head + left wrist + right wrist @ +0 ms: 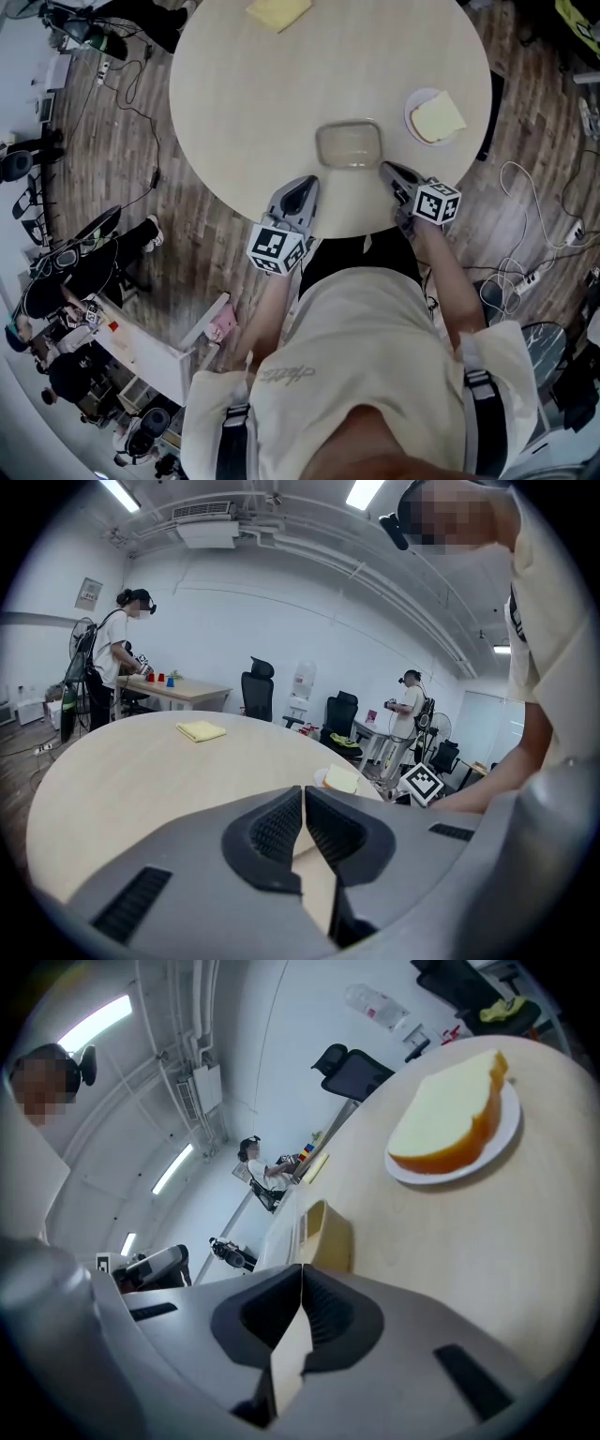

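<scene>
The left tongs (306, 184) and right tongs (386, 170), both pressed together and empty, flank a seemingly clear container (349, 145) on the surface (281, 94); gripping needs them spread.

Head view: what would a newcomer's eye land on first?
A clear container sits at the near edge of the round table, flanked by the shut left claw and right claw. To its right, a bread slice lies on a white plate.
</scene>
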Action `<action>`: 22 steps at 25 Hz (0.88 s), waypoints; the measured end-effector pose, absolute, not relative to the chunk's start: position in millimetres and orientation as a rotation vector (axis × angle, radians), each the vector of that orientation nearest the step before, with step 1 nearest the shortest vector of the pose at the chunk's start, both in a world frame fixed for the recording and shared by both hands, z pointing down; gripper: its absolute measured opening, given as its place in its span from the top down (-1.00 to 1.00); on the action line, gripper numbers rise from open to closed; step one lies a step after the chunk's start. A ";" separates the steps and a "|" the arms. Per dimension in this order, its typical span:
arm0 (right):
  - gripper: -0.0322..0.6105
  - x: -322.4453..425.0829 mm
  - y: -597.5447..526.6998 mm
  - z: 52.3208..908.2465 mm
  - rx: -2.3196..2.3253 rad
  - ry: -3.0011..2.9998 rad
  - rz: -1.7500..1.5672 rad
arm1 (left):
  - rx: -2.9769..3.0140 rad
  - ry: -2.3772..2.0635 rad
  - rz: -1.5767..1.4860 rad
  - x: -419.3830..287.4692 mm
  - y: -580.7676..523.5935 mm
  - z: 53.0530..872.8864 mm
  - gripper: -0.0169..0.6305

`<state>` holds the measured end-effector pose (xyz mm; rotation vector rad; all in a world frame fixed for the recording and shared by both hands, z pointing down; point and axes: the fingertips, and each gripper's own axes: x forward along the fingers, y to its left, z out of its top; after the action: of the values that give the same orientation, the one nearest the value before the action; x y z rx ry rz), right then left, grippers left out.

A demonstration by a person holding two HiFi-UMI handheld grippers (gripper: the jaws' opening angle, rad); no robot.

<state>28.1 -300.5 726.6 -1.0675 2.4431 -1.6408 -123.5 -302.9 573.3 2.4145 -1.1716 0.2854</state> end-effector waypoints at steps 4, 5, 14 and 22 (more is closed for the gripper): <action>0.88 30.1 -302.0 717.4 -1.012 2.411 -1.654 | 2.422 -1.169 0.288 -119.3 -306.3 574.3 0.86; 0.88 29.3 -302.2 712.7 -0.994 2.421 -1.646 | 2.425 -1.169 0.289 -118.6 -306.8 573.7 0.86; 0.88 15.3 -301.3 653.0 -0.895 2.541 -1.440 | 2.454 -1.196 0.248 -133.4 -302.0 562.5 0.86; 0.88 17.8 -304.9 588.8 -0.895 2.619 -1.262 | 2.496 -1.235 0.162 -140.9 -307.6 542.8 0.86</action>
<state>17.8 -304.9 588.8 -0.8951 2.6192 -1.2620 -140.9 -307.6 542.8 2.4962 -1.2353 0.1617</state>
